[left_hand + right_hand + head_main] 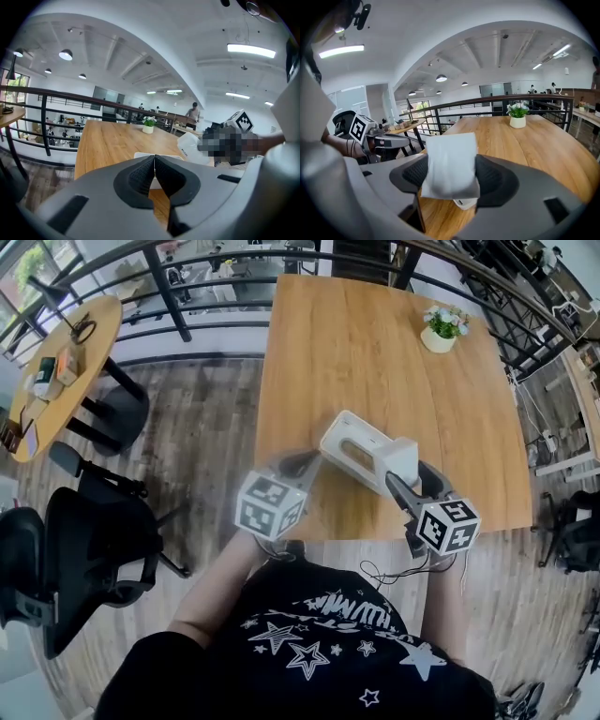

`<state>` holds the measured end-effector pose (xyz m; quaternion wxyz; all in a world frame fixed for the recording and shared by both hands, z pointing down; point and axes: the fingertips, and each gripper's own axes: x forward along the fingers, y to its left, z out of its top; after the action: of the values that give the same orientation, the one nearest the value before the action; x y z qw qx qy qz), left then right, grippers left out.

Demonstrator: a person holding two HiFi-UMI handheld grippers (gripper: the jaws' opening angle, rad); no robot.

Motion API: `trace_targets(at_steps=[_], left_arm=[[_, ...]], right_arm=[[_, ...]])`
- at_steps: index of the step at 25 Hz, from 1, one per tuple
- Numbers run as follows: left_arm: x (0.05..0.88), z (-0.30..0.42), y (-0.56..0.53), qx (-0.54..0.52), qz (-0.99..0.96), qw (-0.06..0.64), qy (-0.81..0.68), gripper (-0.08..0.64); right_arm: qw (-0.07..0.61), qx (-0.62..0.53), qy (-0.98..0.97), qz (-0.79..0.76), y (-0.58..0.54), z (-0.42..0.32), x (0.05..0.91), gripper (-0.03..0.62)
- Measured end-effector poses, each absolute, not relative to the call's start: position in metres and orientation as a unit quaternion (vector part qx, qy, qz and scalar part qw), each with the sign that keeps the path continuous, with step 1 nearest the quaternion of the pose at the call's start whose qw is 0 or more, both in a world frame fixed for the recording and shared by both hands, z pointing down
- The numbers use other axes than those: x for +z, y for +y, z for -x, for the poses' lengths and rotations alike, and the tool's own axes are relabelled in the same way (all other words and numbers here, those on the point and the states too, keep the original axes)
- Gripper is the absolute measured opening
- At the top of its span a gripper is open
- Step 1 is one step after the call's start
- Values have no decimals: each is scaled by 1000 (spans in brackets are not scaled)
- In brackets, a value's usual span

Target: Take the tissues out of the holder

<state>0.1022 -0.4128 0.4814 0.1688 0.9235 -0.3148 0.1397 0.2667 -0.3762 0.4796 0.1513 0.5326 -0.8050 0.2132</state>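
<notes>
The white tissue holder [354, 448] hangs tilted just above the front edge of the wooden table [375, 352]. My left gripper [314, 461] is shut on the holder's left end; in the left gripper view a thin white edge [151, 156] sits pinched between the pads. A white stack of tissues [401, 459] sticks out of the holder's right end, and my right gripper [400, 487] is shut on it. In the right gripper view the tissues [450, 161] fill the gap between the pads, with a bit of the holder [465, 203] below.
A small potted plant [442, 327] stands at the table's far right. A round table [61, 362] with small items and black chairs [84, 549] are on the left. A black railing [187, 277] runs behind the table.
</notes>
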Motion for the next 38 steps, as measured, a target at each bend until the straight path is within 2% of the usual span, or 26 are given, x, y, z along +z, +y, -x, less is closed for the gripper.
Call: trace_targets(at_steps=[9, 25, 30, 38], left_arm=[[463, -138, -354, 149, -924, 165, -312, 14], [451, -155, -251, 172, -915, 139, -338, 14], [442, -148, -231, 164, -907, 143, -360, 14], [455, -159, -199, 179, -909, 154, -344, 14]], right_arm=[[107, 231, -813, -523, -319, -293, 467, 328], [69, 236, -832, -497, -216, -305, 473, 330], [42, 242, -837, -489, -191, -305, 466, 330], [36, 256, -834, -487, -170, -308, 477, 330]])
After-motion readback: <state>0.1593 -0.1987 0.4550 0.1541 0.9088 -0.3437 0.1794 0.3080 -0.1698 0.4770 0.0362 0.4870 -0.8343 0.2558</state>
